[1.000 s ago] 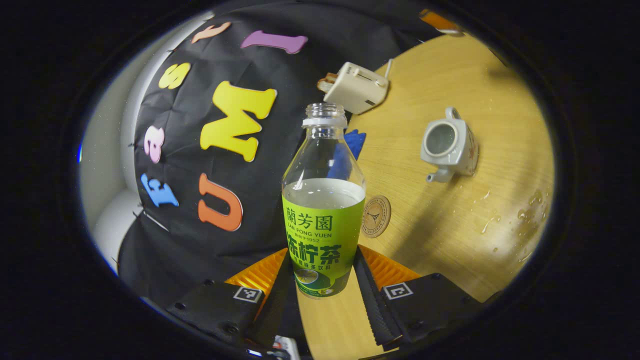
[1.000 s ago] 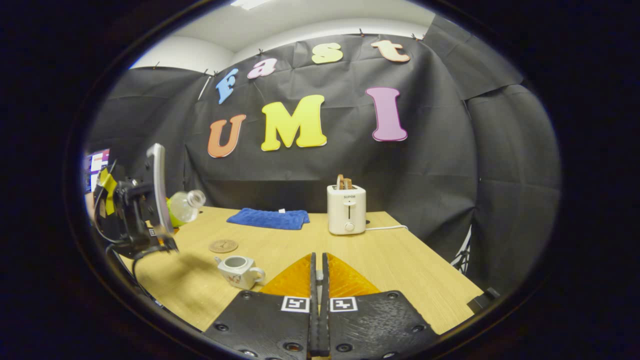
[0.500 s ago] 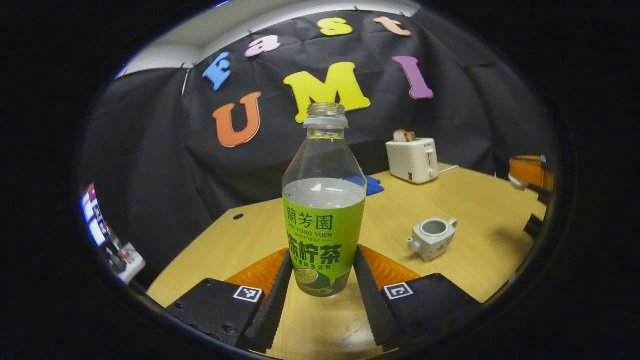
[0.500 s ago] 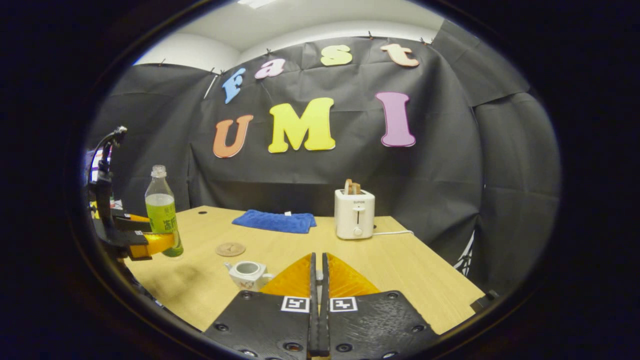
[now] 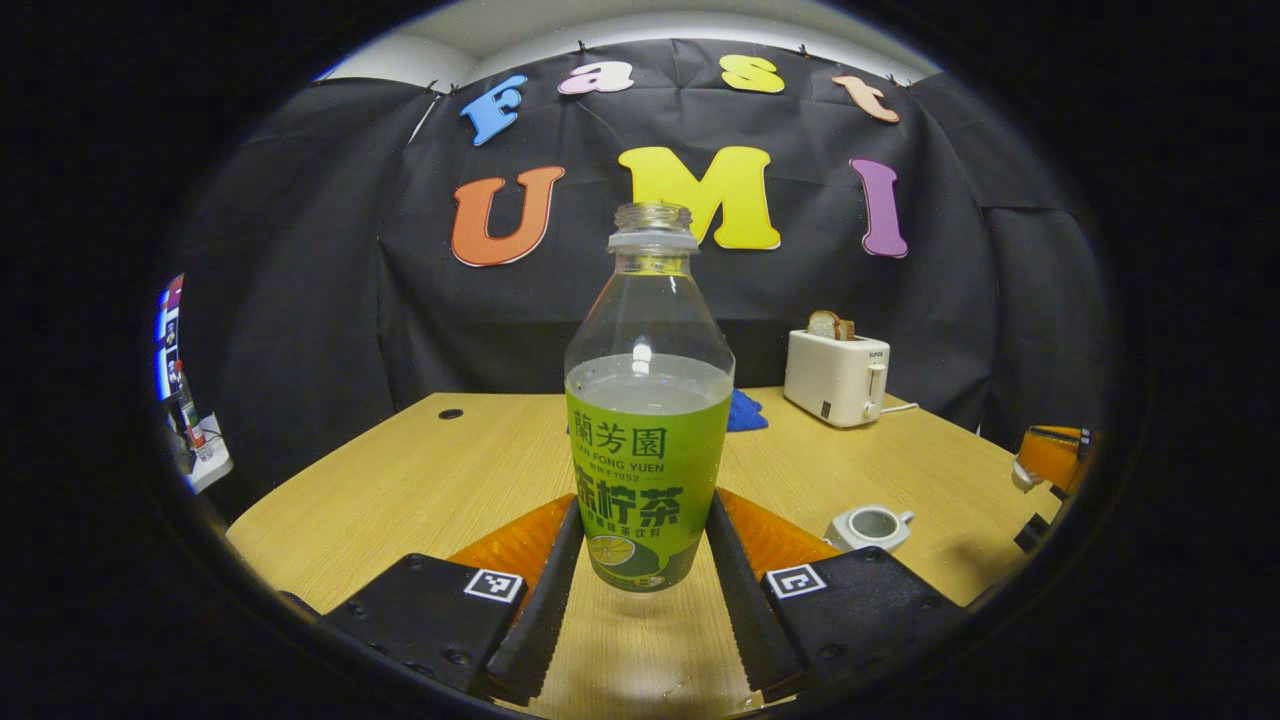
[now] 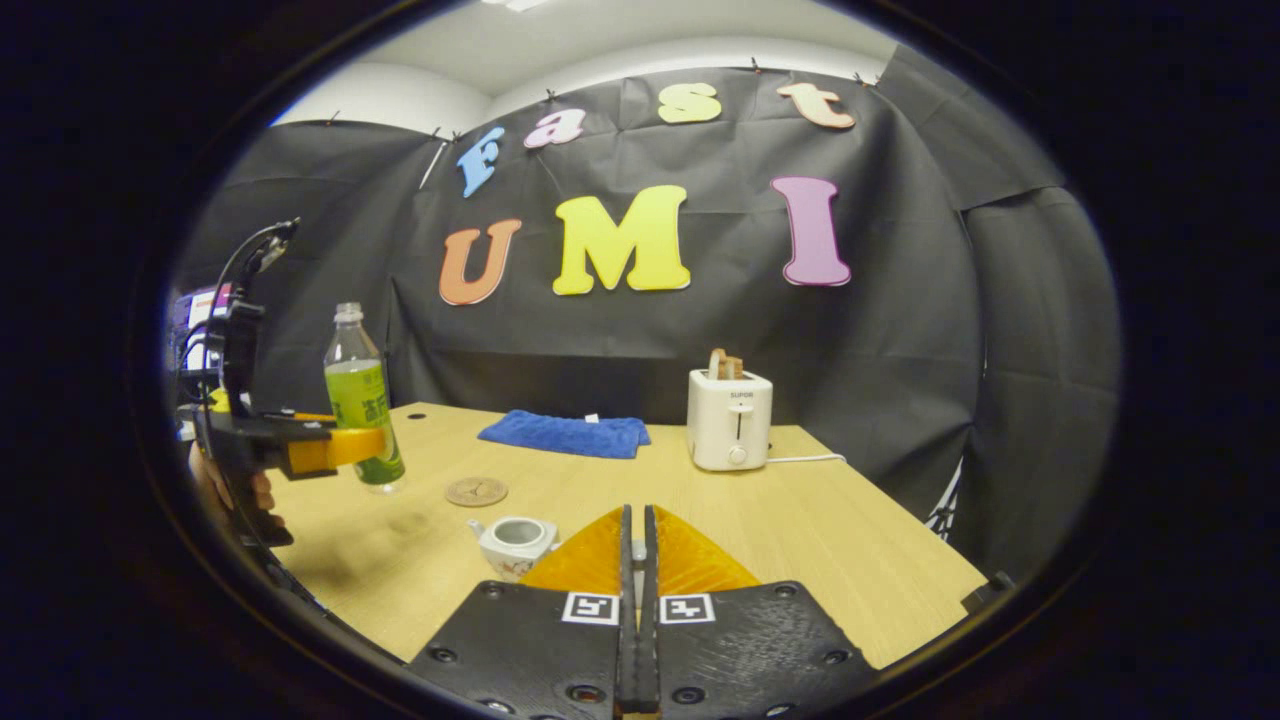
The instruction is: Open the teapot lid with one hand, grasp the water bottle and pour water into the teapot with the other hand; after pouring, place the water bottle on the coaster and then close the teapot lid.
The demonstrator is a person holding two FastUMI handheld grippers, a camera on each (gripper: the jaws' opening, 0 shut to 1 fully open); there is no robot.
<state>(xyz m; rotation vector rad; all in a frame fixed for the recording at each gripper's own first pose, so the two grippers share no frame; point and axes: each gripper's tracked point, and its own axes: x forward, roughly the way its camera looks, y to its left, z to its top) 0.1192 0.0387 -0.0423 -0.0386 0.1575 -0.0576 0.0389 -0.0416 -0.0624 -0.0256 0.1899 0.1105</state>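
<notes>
Upright now, the clear plastic water bottle with the green label [image 5: 648, 420] sits between the left gripper [image 5: 640, 590]'s two fingers, cap off, liquid level right at the top edge of the label. Both fingers press its lower sides, so that claw is clenched on the bottle. In the right gripper view the same bottle [image 6: 363, 400] hangs just above the light wooden table [image 6: 800, 520], its base apart from the surface with a faint shadow underneath, and a hand [image 6: 240, 495] shows behind the gripper that carries it.

Just beyond and to the right of it in that view lies the round brown coaster [image 6: 476, 491], flat on the table, with the bottle not over it. The small white ceramic teapot [image 6: 515, 541] stands nearer the right gripper [image 6: 636, 600], its top open, the hollow inside visible; in the left gripper view the teapot [image 5: 872, 526] peeks out past the left gripper's right-hand finger.

The right gripper's fingers meet with barely a sliver between them. Whether the teapot lid is pinched there, I cannot tell.

Farther back: a folded blue cloth [image 6: 565, 435] and a white toaster with bread in its slot [image 6: 730, 425].
</notes>
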